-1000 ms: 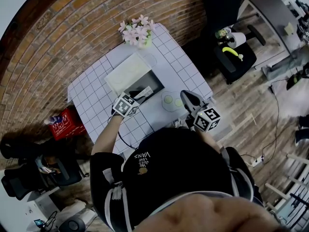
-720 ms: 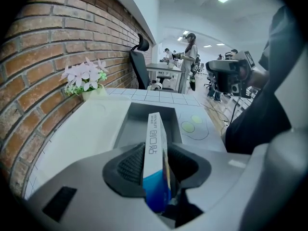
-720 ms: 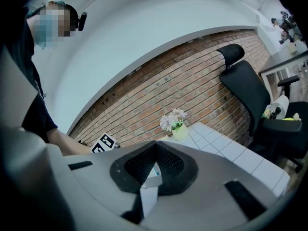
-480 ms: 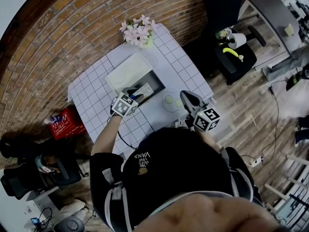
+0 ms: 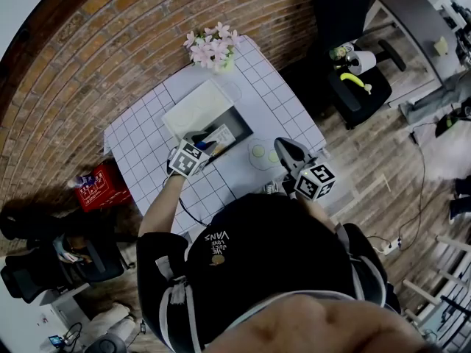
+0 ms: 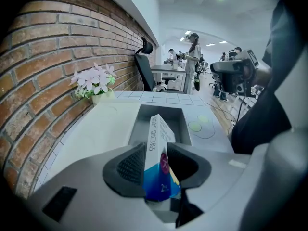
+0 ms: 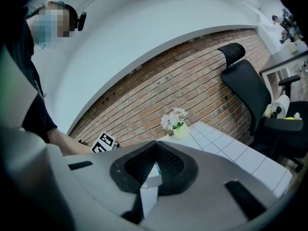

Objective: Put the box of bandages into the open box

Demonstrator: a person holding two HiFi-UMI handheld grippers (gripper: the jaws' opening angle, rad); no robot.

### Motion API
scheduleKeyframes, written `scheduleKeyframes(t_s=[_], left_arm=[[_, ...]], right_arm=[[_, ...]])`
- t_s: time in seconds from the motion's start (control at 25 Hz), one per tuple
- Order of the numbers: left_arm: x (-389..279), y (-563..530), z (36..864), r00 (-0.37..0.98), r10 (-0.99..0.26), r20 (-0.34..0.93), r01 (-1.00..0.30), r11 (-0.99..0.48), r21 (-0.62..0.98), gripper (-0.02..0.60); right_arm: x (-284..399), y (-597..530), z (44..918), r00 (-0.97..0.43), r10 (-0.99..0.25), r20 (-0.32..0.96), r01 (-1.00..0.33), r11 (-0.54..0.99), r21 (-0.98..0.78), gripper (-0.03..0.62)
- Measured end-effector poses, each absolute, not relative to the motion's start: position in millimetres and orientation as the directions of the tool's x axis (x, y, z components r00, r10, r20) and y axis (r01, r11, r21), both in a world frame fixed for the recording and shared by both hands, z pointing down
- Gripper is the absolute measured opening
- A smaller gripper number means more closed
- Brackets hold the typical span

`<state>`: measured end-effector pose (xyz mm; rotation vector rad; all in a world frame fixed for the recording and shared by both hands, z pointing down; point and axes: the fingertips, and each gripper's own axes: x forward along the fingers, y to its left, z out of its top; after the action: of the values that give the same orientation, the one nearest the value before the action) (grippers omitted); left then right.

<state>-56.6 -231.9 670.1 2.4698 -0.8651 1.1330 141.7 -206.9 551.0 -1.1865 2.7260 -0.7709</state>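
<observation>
A white tiled counter point(image 5: 283, 105) is seen from above, set against a curved brick wall, with a person in a dark top standing at its near edge. The left claw point(image 5: 200, 147) is held over the middle of the counter. In the left gripper view this claw point(image 6: 158, 166) is seen closed on the box of bandages point(image 6: 160, 129), a narrow white and blue carton gripped on edge between the two ribbed pads point(image 6: 131, 165). The carton is pointed forward, its far end reaching over the near rim of the open box point(image 6: 159, 110), a shallow grey tray. Whether the two touch cannot be told. A white lid point(image 5: 196, 107) is seen just beside the tray, on the wall side. A small pot of pink flowers point(image 5: 213, 48) is placed at the far corner of the counter.

The right claw point(image 5: 285, 147) is held apart, near the counter's right edge, beside two pale green round marks point(image 5: 263, 154). In its own view the right claw point(image 7: 155, 145) is seen with its tips brought together and nothing gripped.
</observation>
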Motion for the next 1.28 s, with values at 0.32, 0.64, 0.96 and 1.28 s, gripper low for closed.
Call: scheduleKeyframes(t_s=[0.32,0.64,0.96,1.28], left_arm=[[-64.8,-234.1,666.4,0.509,-0.416,0.754,-0.642,-0.766,0.011,0.137],[-69.7,-231.4,661.1,0.503,-0.439,0.744,-0.661,-0.750,0.005,0.137],[-71.5,-231.3,640.2,0.528,-0.496,0.689,-0.685,-0.729,0.001,0.137],[-71.4,-228.4,615.2,0.573,-0.556,0.602,-0.711,-0.702,0.029,0.137]], right_arm=[[139.9,-205.2,552.6,-0.701,-0.700,0.140,-0.669,0.576,-0.470,-0.003],[130.0,-202.0,550.9,-0.713,-0.688,0.136,-0.658,0.589,-0.468,-0.003],[121.2,-199.4,548.9,-0.711,-0.691,0.132,-0.661,0.592,-0.461,-0.003],[107.9,-196.0,541.7,-0.701,-0.702,0.124,-0.673,0.594,-0.441,-0.003]])
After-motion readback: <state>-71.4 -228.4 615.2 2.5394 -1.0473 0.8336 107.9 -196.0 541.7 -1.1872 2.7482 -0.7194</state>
